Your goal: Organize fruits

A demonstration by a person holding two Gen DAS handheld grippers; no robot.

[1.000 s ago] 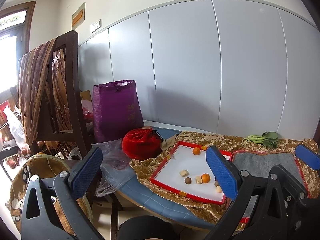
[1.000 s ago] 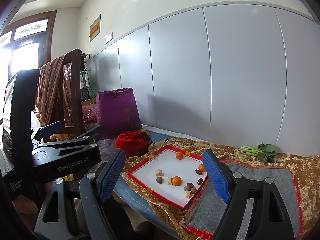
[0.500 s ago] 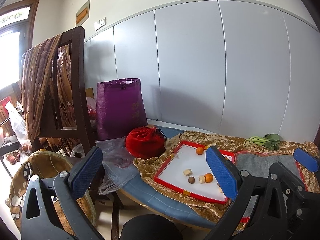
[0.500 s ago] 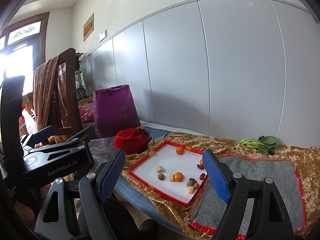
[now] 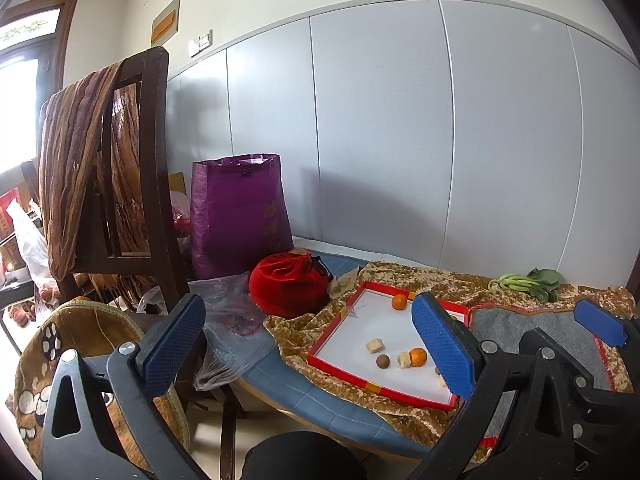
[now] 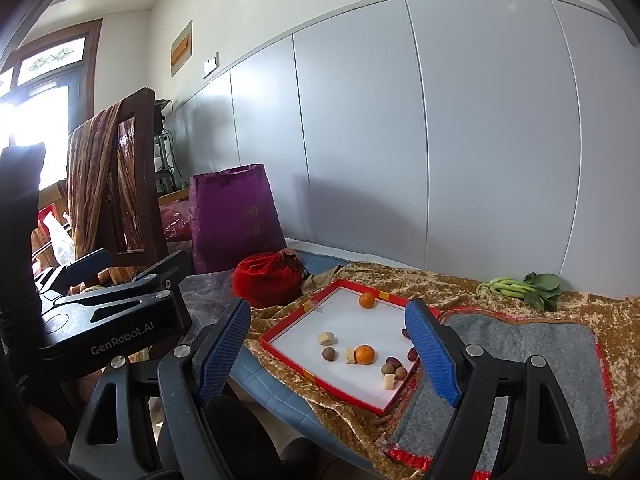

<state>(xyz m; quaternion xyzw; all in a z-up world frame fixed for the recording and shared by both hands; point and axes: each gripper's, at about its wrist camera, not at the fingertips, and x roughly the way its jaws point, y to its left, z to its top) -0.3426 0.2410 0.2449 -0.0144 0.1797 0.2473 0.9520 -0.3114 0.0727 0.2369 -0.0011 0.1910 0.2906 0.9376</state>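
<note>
Both tools hover short of the bench, each empty: left tool (image 5: 308,344) with blue pads spread wide at the bottom of its frame, right tool (image 6: 328,344) likewise spread, nothing between either pair. Beyond them, bench (image 5: 304,392) edge, blue-covered, draped with a gold patterned cloth (image 6: 460,284). On the cloth, centre of frame, a red-rimmed tray (image 6: 280,350) with a white floor. Fruit lies scattered on it: one orange (image 6: 365,354) toward the near side, a second orange (image 6: 366,300) at the far rim, a brown round fruit (image 6: 329,353), pale cut cubes (image 6: 325,337), and a cluster of dark red and brown pieces (image 6: 394,366) at the tray's lower right corner. Grey felt mat (image 6: 520,344) right of the tray, touching it. Red drawstring pouch (image 6: 268,280) left of the tray; purple bag (image 6: 232,216) behind that. Leafy greens (image 6: 520,286) at right, near the grey wall. Wooden chair (image 5: 148,168) with a striped cloth over it, upper left.
</note>
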